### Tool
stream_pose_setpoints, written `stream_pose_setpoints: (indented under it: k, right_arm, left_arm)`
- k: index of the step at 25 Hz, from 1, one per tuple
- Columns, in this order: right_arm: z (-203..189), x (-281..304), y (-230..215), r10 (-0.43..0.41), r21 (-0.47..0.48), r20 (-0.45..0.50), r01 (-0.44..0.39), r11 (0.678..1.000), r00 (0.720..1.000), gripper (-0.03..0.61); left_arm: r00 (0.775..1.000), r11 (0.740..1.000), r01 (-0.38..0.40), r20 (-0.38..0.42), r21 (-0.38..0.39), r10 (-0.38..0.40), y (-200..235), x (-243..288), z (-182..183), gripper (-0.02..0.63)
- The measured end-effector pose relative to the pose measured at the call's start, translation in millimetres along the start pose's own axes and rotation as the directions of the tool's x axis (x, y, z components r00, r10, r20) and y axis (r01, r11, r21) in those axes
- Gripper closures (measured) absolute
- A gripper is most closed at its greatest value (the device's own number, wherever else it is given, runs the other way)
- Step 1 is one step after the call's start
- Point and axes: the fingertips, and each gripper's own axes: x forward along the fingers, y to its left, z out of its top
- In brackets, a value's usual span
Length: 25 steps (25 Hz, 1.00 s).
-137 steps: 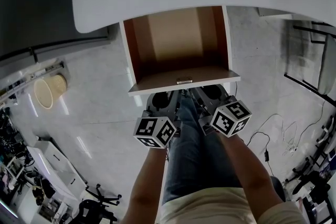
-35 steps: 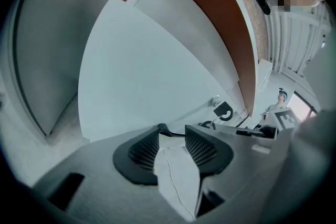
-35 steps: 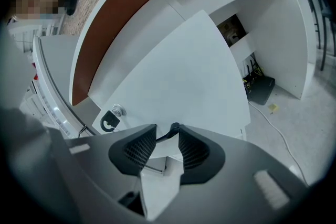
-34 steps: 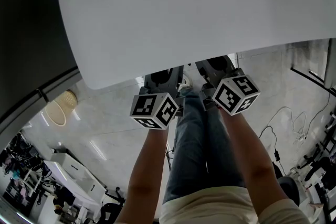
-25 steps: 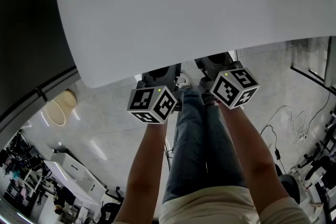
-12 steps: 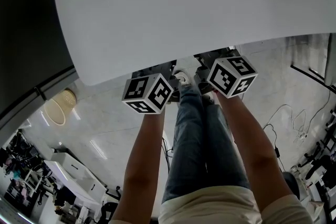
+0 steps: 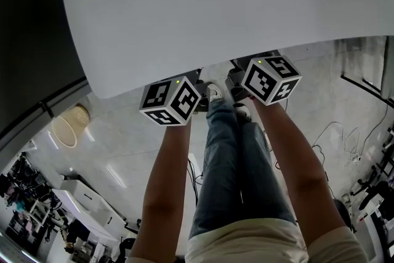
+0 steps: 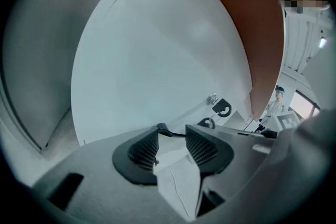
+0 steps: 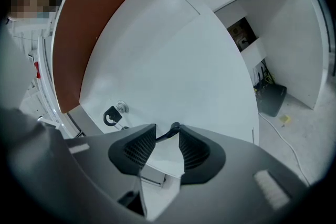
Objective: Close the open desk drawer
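White desk point(image 7: 215, 9) across upper head view. Drawer point(image 8: 157, 60) now pushed in under it, hidden from head view; earlier wide open, brown inside showing. Left gripper point(image 8: 172, 132) and right gripper point(image 9: 167, 132) now up under desk edge, earlier well short of it. Tips at white drawer front, jaws apart, gripping nothing. Lock point(image 8: 212, 98) with key point(image 8: 223, 108) on front, between grippers.

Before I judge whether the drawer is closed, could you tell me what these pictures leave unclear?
- Left gripper view: whether the jaws touch the drawer front; their tips block it.
- Head view: desktop hides the drawer front entirely.
- Right gripper view: lock too small for detail.
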Motion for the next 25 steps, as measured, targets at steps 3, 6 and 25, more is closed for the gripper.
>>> stream_pose_setpoints:
  k: [3, 6, 25]
  right_arm:
    - [1.3, 1.8, 0.2, 0.002, -0.002, 0.008, -0.002, 1.0, 1.0, 0.437]
    - [-0.3, 7.5, 0.3, 0.0, -0.006, 0.007, 0.0, 1.0, 1.0, 0.436]
    - [-9.8, -23.8, 0.5, -0.016, 0.007, -0.004, 0.016, 1.0, 1.0, 0.576]
  left_arm:
    - [1.0, 1.0, -0.001, 0.004, 0.007, 0.001, 0.8, 1.4, 2.0, 0.451]
    - [1.0, 1.0, -0.017, 0.004, 0.02, 0.017, 7.7, 3.5, 3.0, 0.448]
    - [1.0, 0.993, -0.024, -0.01, 0.111, 0.025, -1.8, -24.5, -7.2, 0.617]
